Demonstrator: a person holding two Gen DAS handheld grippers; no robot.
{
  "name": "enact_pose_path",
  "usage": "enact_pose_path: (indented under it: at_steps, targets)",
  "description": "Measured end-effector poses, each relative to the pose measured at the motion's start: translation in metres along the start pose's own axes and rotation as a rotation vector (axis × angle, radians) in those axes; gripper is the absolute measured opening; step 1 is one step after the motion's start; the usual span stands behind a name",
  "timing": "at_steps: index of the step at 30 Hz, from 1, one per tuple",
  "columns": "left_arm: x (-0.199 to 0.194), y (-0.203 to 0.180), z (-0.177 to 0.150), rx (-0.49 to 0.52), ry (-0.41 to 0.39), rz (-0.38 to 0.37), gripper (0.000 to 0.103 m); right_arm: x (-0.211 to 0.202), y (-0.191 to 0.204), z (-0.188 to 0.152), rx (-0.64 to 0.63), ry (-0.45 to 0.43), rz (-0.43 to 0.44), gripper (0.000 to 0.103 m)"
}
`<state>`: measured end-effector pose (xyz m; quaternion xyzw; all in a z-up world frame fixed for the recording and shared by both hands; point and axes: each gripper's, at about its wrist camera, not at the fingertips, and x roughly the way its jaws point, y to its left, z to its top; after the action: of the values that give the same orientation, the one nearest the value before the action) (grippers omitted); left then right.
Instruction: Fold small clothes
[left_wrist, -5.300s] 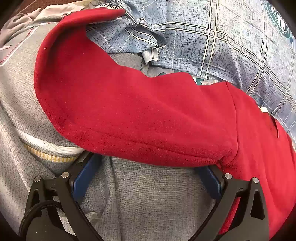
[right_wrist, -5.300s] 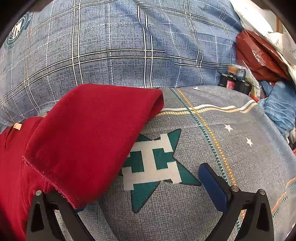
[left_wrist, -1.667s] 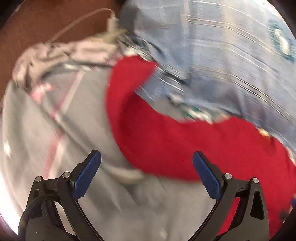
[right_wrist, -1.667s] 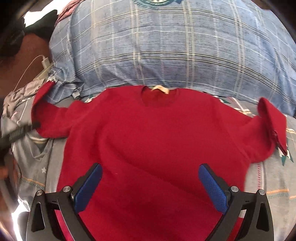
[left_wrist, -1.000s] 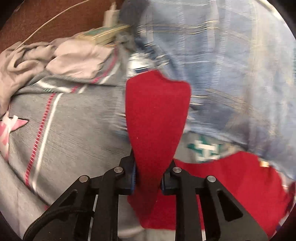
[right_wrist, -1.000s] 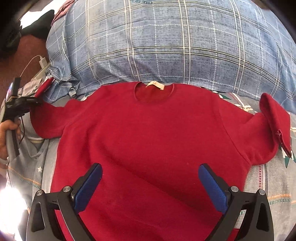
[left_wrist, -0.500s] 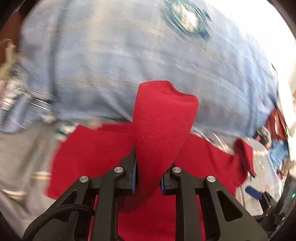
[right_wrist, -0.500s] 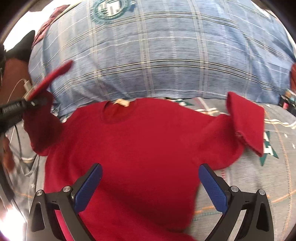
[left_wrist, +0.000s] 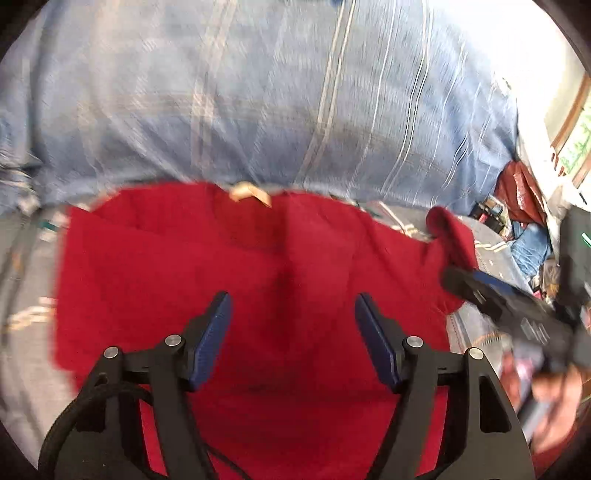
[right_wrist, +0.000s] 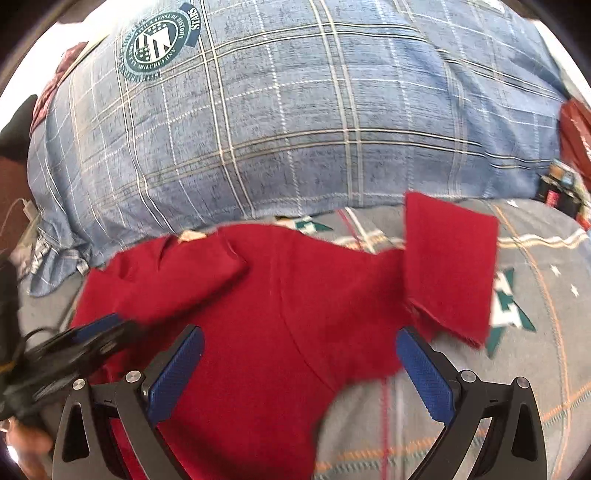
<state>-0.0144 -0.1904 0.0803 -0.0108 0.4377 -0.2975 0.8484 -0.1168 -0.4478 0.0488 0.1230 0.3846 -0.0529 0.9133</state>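
Left gripper (left_wrist: 291, 332) hangs over middle of red sweater (left_wrist: 258, 266), jaws opening, nothing pinched btwn blue pads (left_wrist: 212, 341). Right gripper (right_wrist: 299, 373) w/ jaws wide, empty, above sweater's right half. Sweater lies flat on grey patterned bedsheet (right_wrist: 535, 295), collar w/ tan label (left_wrist: 249, 194) up against blue plaid pillow (right_wrist: 295, 110). Left sleeve (right_wrist: 177, 280) folded across chest; right sleeve (right_wrist: 448, 273) doubled back on itself near sheet's star print. Red bag (left_wrist: 521, 192) & clutter at bed's far right edge.

One red sweater (right_wrist: 266, 317), one blue checked quilt (right_wrist: 295, 122), one grey bedsheet (right_wrist: 535, 332), two tongs: left tongs (left_wrist: 291, 339), right tongs (right_wrist: 299, 373).
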Motion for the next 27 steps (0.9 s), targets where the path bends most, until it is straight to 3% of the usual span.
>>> enact_pose_path:
  at_steps: [6, 9, 12, 15, 18, 19, 21, 23, 25, 27]
  targets:
    - [-0.044, 0.050, -0.025, -0.075, -0.122, 0.307, 0.069, 0.039, 0.033, 0.023, 0.000, 0.034, 0.071, 0.103]
    - [-0.038, 0.076, -0.033, -0.112, -0.119, 0.407, 0.069, 0.054, 0.057, 0.033, 0.009, 0.034, 0.077, 0.103]
    - [-0.024, 0.091, -0.040, -0.143, -0.092, 0.402, 0.069, 0.073, 0.091, 0.045, -0.088, 0.066, 0.021, 0.101]
    - [-0.017, 0.098, -0.047, -0.146, -0.056, 0.417, 0.069, 0.079, 0.096, 0.046, -0.146, 0.000, -0.143, 0.100]
    - [-0.013, 0.101, -0.043, -0.159, -0.055, 0.411, 0.069, 0.082, 0.074, 0.045, -0.082, 0.021, -0.117, 0.100]
    - [-0.013, 0.101, -0.043, -0.163, -0.057, 0.411, 0.069, 0.086, 0.064, 0.042, -0.039, 0.041, -0.106, 0.096]
    - [-0.010, 0.101, -0.041, -0.167, -0.060, 0.415, 0.069, 0.095, 0.050, 0.037, 0.030, 0.082, -0.045, 0.078]
    - [-0.006, 0.102, -0.041, -0.165, -0.058, 0.422, 0.069, 0.106, 0.045, 0.035, 0.069, 0.113, -0.001, 0.074]
    - [-0.004, 0.103, -0.042, -0.166, -0.056, 0.430, 0.069, 0.109, 0.049, 0.037, 0.047, 0.073, -0.022, 0.069]
    - [-0.004, 0.105, -0.042, -0.170, -0.058, 0.431, 0.069, 0.113, 0.057, 0.040, -0.024, 0.047, -0.072, 0.039]
